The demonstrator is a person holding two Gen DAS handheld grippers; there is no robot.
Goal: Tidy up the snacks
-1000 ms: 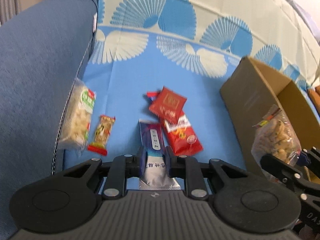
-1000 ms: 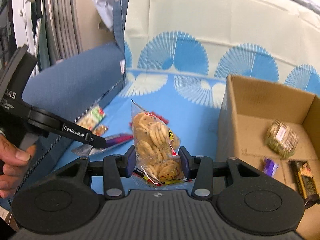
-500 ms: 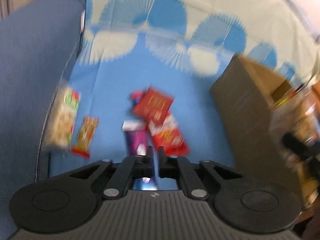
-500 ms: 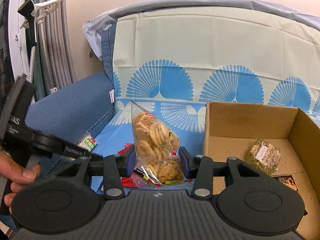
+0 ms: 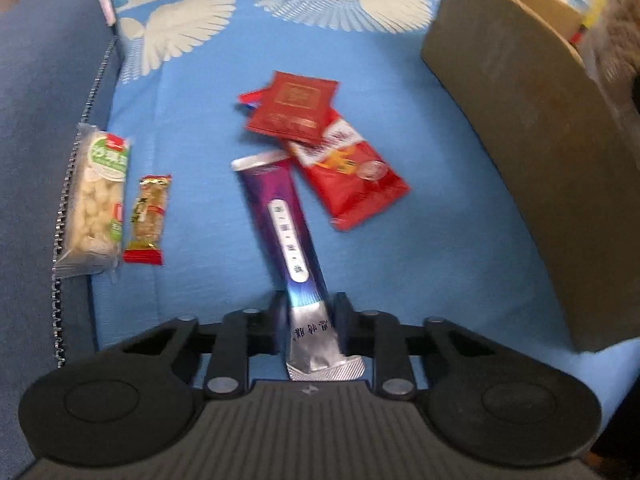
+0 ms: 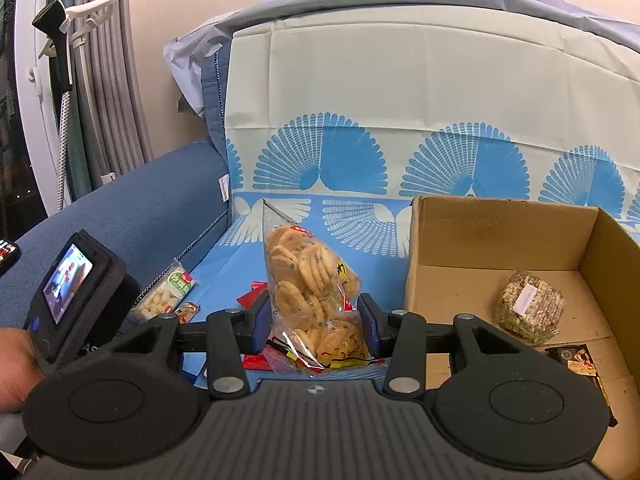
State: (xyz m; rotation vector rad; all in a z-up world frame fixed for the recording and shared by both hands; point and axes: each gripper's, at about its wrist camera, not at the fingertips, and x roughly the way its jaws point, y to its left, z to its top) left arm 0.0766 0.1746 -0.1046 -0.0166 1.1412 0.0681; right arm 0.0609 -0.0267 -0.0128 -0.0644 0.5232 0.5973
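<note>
My left gripper (image 5: pixel 308 316) is shut on the silver end of a purple snack bar (image 5: pixel 282 220), lifted over the blue sofa cloth. Two red packets (image 5: pixel 294 110) (image 5: pixel 348 172) lie just beyond it. A pale puffed-snack pack (image 5: pixel 96 200) and a small orange bar (image 5: pixel 148 218) lie at the left. My right gripper (image 6: pixel 316 328) is shut on a clear bag of cookies (image 6: pixel 312 284), held upright left of the open cardboard box (image 6: pixel 496 240). The box holds a wrapped round cake (image 6: pixel 528 310) and a dark bar (image 6: pixel 580 360).
The blue sofa armrest (image 6: pixel 132 224) rises at the left. The sofa back (image 6: pixel 400 92) with the fan-pattern cloth stands behind. The box wall (image 5: pixel 540 152) stands right of the left gripper. The left gripper's body and screen (image 6: pixel 76 292) show at the left of the right wrist view.
My left gripper closed on the purple bar and raised it off the cloth. My right gripper rose with the cookie bag and shifted left relative to the box.
</note>
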